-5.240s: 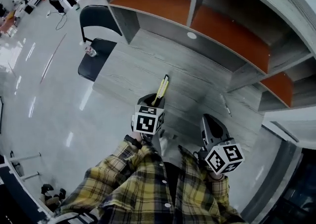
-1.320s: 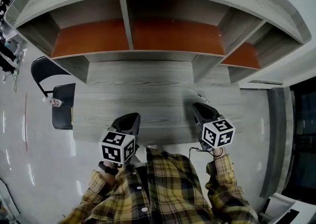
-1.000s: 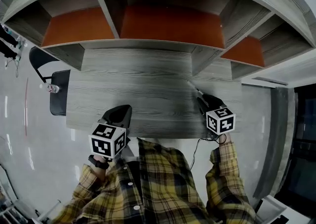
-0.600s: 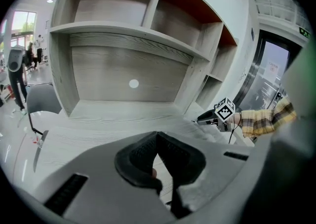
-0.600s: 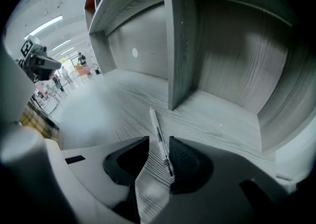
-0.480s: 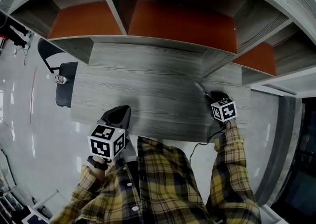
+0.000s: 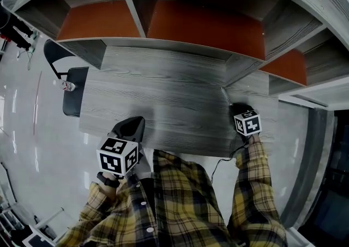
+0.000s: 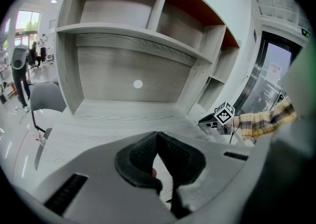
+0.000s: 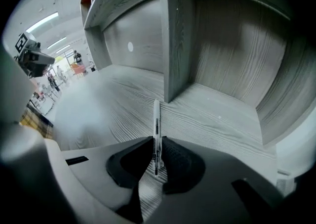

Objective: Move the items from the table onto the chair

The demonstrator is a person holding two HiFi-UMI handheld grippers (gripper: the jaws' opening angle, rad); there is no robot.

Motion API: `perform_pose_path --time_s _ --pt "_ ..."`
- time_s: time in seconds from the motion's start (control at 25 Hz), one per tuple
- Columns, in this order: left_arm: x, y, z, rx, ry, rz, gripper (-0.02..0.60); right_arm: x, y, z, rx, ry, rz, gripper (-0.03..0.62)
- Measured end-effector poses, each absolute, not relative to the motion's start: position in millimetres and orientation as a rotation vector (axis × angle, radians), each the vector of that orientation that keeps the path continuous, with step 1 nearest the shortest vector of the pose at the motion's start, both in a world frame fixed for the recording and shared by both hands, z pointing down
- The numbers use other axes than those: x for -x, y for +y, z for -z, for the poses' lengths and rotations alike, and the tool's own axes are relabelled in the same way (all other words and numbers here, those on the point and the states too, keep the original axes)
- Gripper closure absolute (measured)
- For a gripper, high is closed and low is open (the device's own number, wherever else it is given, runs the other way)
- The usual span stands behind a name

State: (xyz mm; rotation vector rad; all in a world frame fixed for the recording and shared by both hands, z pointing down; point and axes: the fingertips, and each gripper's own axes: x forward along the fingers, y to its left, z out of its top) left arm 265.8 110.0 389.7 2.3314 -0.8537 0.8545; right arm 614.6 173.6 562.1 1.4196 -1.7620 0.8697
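A slim clear pen lies on the grey wood-grain table, at its right side just before a shelf divider; it is a thin light line in the head view. My right gripper reaches down over the pen's near end. Its jaws have just been closing, and both pads now press on the pen. The right gripper points away from me. My left gripper is shut with nothing in it and hovers over the table's front edge. The black chair stands past the table's left end.
A small bottle stands on the chair seat. A shelf unit with orange-backed compartments rises behind the table, and one divider stands just beyond the pen. People stand far off on the shiny floor.
The left gripper held a yellow knife near the chair earlier; it is empty now. Over the last second the right gripper sank to the pen and its jaws came in around it.
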Motion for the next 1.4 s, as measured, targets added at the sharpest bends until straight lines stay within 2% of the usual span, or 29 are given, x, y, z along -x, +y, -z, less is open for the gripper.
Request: perform_pose_path --time_s 0.32,0.64,0.84,1.24,1.4 --pt "-238 111 -396 -2.301 -0.867 -0.821 0.577 -571 163 -531 -1.523 -1.861 -0.919 0.529" --pt "-165 96 -404 -2.272 -0.864 -0.717 0.577 -451 132 -492 -1.522 -1.957 -0.914 0.529" --pt "-64 62 -414 -2.232 -0.913 -0.666 0.577 -331 89 -481 -1.453 -1.997 -0.92 0.529" --pt "195 -35 -430 -2.166 -1.064 -0.651 0.577 -17 -23 -498 -1.242 -2.138 -0.947 0.528" --pt "271 -48 -450 -2.093 -1.11 -0.612 0.577 90 -62 -503 -1.152 -2.201 -0.948 0.528"
